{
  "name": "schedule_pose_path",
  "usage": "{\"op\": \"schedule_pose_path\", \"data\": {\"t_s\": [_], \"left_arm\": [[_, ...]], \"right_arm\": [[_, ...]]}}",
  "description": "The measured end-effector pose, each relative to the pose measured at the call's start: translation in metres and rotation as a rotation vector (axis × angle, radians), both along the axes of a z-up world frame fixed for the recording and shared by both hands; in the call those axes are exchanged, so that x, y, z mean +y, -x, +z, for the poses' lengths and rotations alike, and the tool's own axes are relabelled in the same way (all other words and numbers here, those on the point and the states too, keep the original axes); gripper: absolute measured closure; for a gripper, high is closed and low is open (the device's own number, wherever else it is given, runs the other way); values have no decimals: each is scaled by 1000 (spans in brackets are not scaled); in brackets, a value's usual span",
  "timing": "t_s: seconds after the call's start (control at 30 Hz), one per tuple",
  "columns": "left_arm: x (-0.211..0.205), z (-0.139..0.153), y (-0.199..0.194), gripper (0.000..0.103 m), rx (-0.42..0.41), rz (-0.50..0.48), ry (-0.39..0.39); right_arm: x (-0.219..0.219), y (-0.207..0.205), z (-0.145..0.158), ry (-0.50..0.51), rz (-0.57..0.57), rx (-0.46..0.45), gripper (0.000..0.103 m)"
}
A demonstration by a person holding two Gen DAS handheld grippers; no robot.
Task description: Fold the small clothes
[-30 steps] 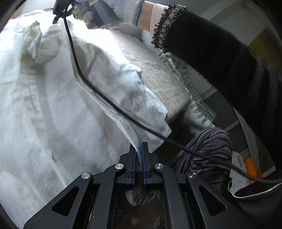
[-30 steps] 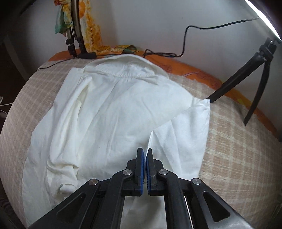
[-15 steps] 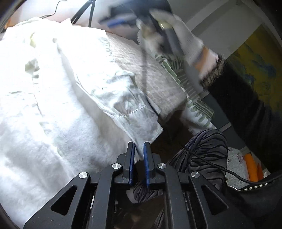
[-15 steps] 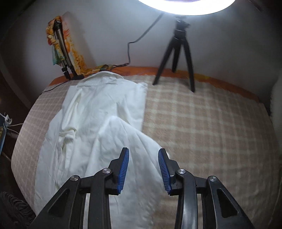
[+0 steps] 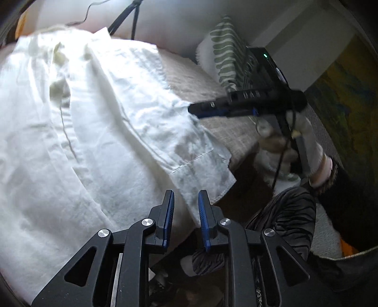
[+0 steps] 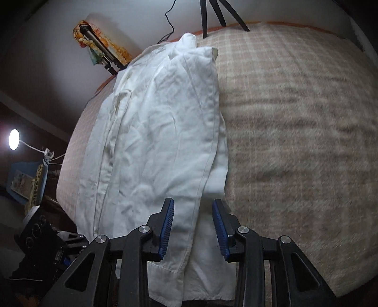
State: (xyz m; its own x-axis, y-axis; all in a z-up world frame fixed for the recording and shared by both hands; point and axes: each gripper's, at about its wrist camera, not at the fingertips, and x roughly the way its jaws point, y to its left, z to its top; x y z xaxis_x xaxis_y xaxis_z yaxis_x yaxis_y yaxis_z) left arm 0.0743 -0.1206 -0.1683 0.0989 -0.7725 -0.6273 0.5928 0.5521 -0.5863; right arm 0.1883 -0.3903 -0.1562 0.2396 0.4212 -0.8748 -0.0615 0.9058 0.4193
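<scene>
A white shirt [image 5: 99, 122] lies on the beige checked bed cover [image 6: 295, 132], folded lengthwise with a sleeve laid over it; it also shows in the right wrist view [image 6: 160, 132]. My left gripper [image 5: 186, 200] is open and empty above the shirt's cuff end at the bed's edge. My right gripper [image 6: 192, 207] is open and empty over the shirt's right edge. In the left wrist view the right gripper [image 5: 208, 109] hovers beside the shirt, held by a gloved hand [image 5: 304, 141].
A tripod [image 6: 212, 14] and a cable stand at the far edge of the bed. A second stand with a patterned cloth [image 6: 99, 44] is at the back left. A striped pillow [image 5: 226, 56] lies at the bed's right. A lamp [image 6: 14, 139] glows left.
Both grippers let go of the shirt and opened. The sleeve now lies folded over the shirt. The right gripper has pulled back to the shirt's near right edge.
</scene>
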Motion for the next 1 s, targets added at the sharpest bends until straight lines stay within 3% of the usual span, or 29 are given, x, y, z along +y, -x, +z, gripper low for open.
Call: {"op": "schedule_pose_path", "data": {"t_s": [0.1, 0.13, 0.17, 0.2, 0.27, 0.4, 0.57, 0.63, 0.67, 0.7, 0.73, 0.8, 0.9, 1.0], "left_arm": [[-5, -10, -4, 84, 42, 6, 6], [-7, -11, -5, 84, 51, 7, 11], [-9, -12, -5, 84, 52, 8, 16], [-11, -11, -5, 84, 50, 5, 22], [-17, -9, -3, 84, 47, -10, 33], [-31, -2, 7, 84, 3, -50, 26], [-34, 10, 24, 84, -93, -58, -33], [-30, 22, 32, 84, -161, -60, -33], [-30, 29, 38, 84, -206, -65, -36], [-30, 33, 42, 84, -230, -71, -40], [-30, 36, 44, 84, -244, -73, -44], [-31, 37, 40, 84, -225, -62, -41], [-36, 31, 26, 63, -132, -22, -32], [-46, 22, 12, 62, -42, 19, -32]], "right_arm": [[6, 5, -13, 3, -3, 31, 69], [7, 5, -13, 3, -6, 24, 74], [10, 4, -12, -5, -3, 14, 92], [12, 3, -12, -14, -4, 11, 101], [14, 2, -8, -16, -7, 0, 103], [12, 4, 9, 101, 30, -30, 103], [-6, 3, 9, 126, 1, -31, 103], [-4, 5, 8, 87, 23, -31, 96], [-6, 7, 8, 62, 27, -26, 88], [-7, 10, 8, 31, 31, -21, 71], [-8, 15, 9, -1, 31, -22, 67], [-10, 25, 11, -22, 36, -24, 65], [-12, 40, 8, -13, 37, -20, 65], [-12, 48, -1, 1, 26, -15, 68]]}}
